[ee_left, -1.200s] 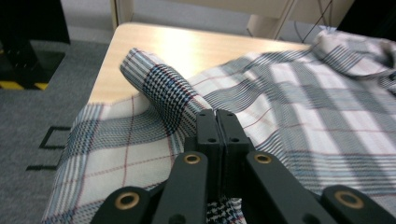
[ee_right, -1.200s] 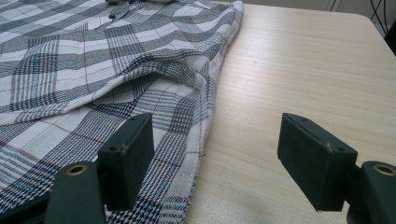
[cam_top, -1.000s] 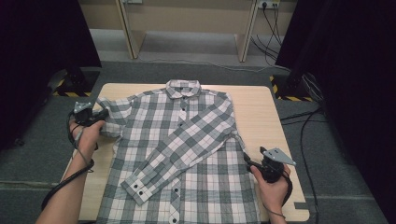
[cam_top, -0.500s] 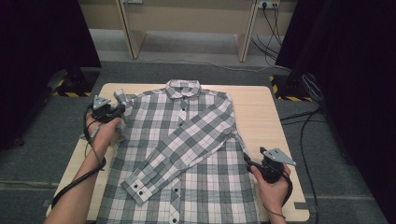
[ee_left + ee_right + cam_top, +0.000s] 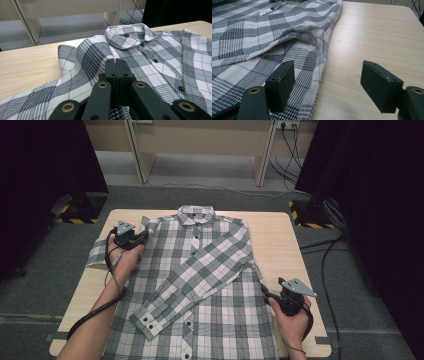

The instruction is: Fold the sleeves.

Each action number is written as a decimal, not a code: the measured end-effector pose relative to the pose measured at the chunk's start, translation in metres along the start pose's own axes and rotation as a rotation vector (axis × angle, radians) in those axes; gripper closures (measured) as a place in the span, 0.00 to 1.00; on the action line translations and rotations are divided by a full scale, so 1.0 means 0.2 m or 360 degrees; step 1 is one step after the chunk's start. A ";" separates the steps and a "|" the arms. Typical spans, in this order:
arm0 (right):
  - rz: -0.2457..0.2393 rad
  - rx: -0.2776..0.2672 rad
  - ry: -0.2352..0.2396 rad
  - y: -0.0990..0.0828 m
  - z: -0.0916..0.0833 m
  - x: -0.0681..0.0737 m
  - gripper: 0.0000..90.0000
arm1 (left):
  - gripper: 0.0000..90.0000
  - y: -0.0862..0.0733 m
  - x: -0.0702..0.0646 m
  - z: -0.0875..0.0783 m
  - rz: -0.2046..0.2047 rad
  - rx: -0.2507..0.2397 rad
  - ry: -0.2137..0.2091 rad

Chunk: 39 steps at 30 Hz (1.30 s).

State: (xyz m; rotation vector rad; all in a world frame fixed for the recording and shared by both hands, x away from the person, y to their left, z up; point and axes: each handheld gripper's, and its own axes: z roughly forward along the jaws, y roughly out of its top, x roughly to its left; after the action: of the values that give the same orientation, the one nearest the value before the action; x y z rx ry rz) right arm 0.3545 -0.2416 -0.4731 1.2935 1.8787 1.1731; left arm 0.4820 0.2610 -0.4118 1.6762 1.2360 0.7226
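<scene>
Left gripper (image 5: 115, 62) jaws closed flat against each other, pinching a fold of the black-and-white plaid button-up cotton shirt (image 5: 200, 285); checked cloth shows bunched under the jaws in the left gripper view. In the high view the left gripper (image 5: 131, 237) sits over the shirt's shoulder on the person's left side, with a fold of that sleeve (image 5: 97, 254) draped out toward the table edge.

Right gripper (image 5: 329, 85) jaws wide apart, nothing between them. One jaw hangs over the shirt's side hem, the other over bare wood. In the high view the right gripper (image 5: 272, 297) is just beside the shirt's edge on the person's right, low on the table.

Shirt lies front up on the light wooden rectangular table (image 5: 280, 245), buttoned. Long axis runs away from the person: rounded collar (image 5: 196, 214) at the far end, hem at the near edge. Other sleeve is folded diagonally across the chest, with its cuff (image 5: 146, 319) pointing toward the person's left near side.

High view gives the whole layout and sleeve diagonal. Left gripper view adds the collar (image 5: 127, 33) close up and the raised ridge of fabric at the pinch. Right gripper view adds the wrinkled side seam (image 5: 322, 42) and bare tabletop (image 5: 372, 32) beside it.
</scene>
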 end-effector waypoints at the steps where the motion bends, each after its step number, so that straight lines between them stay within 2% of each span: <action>1: 0.0001 0.0001 0.0000 0.00 0.00 0.00 0.31 | 0.98 0.00 -0.01 0.01 0.0003 0.0002 -0.0005; 7: 0.0000 0.0000 0.0001 0.00 0.00 0.00 0.32 | 0.98 0.01 -0.08 0.05 0.0010 0.0015 -0.0038; 18: -0.0004 0.0003 0.0005 0.00 0.00 0.00 0.31 | 0.98 0.00 -0.18 0.11 0.0060 0.0056 -0.0075; 30: -0.0008 0.0007 0.0007 0.00 0.00 0.00 0.31 | 0.98 0.01 -0.25 0.15 0.0094 0.0086 -0.0100; 39: -0.0015 0.0008 0.0008 0.00 0.00 0.00 0.31 | 0.98 0.00 -0.28 0.19 0.0092 0.0128 -0.0096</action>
State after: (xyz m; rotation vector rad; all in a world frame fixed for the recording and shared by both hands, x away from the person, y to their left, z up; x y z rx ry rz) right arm 0.3550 -0.2408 -0.4732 1.2843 1.8906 1.1681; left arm 0.4952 0.1958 -0.4254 1.7931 1.1922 0.6598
